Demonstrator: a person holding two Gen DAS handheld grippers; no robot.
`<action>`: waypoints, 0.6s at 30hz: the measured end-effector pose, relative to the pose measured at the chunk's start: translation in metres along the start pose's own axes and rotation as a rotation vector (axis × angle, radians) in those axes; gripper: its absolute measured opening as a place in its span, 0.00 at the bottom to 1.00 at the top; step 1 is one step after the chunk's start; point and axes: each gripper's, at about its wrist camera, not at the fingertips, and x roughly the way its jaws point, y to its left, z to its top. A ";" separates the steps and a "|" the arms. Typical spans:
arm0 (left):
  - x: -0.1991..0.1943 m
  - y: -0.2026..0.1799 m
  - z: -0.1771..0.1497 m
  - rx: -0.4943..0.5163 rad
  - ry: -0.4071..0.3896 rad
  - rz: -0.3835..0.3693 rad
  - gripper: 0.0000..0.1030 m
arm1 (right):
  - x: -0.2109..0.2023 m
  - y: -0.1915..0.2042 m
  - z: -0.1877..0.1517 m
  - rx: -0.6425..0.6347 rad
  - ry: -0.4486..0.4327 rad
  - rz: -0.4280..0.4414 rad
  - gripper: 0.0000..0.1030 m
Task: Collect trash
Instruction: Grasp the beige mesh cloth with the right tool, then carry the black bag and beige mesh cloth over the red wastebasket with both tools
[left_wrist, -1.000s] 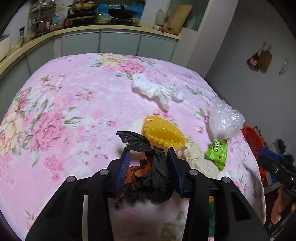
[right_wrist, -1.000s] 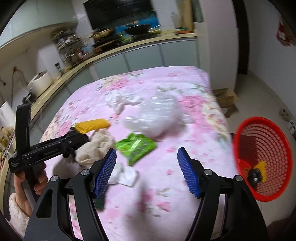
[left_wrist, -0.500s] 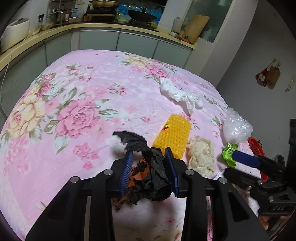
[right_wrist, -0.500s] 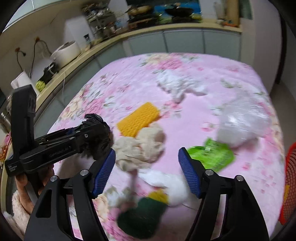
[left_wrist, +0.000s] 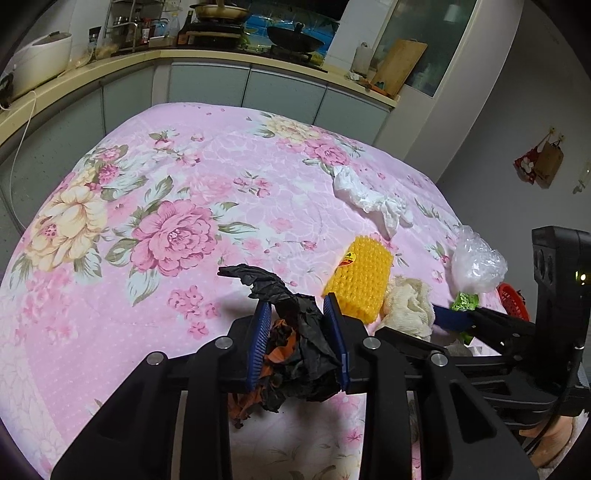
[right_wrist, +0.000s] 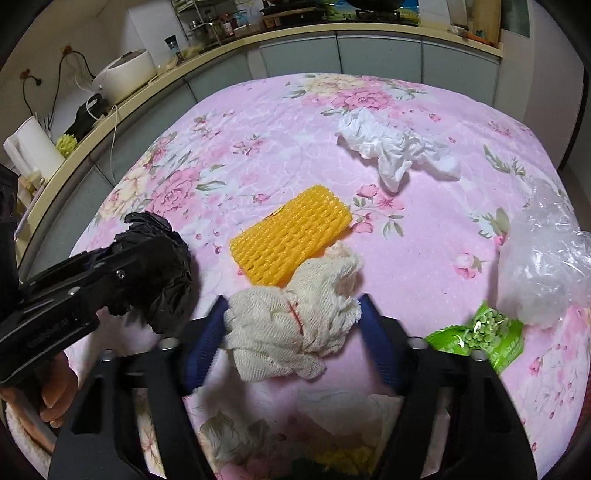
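Left gripper (left_wrist: 298, 343) clamps crumpled black plastic (left_wrist: 295, 354); right gripper (right_wrist: 291, 339), jaws just closing, straddles cream gauze wad (right_wrist: 295, 325) beside it.

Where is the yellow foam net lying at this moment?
In the right wrist view the yellow foam net lies on the pink flowered cloth near the middle, just behind the cream gauze rag and in front of the white crumpled tissue.

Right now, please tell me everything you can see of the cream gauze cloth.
The cream gauze cloth is a crumpled, loosely woven wad with frayed edges and a thin red mark. It lies on the pink floral tablecloth, its far edge overlapping the yellow foam net. The right gripper straddles it, its jaws closing in on either side.
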 end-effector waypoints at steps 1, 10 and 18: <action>-0.001 0.000 0.000 -0.002 -0.002 0.001 0.28 | 0.000 0.000 -0.001 -0.002 0.002 0.002 0.54; -0.007 -0.007 0.001 0.003 -0.019 0.009 0.27 | -0.022 -0.001 0.000 0.003 -0.078 -0.017 0.44; -0.019 -0.030 0.006 0.053 -0.059 0.012 0.27 | -0.064 -0.016 -0.004 0.049 -0.184 -0.028 0.44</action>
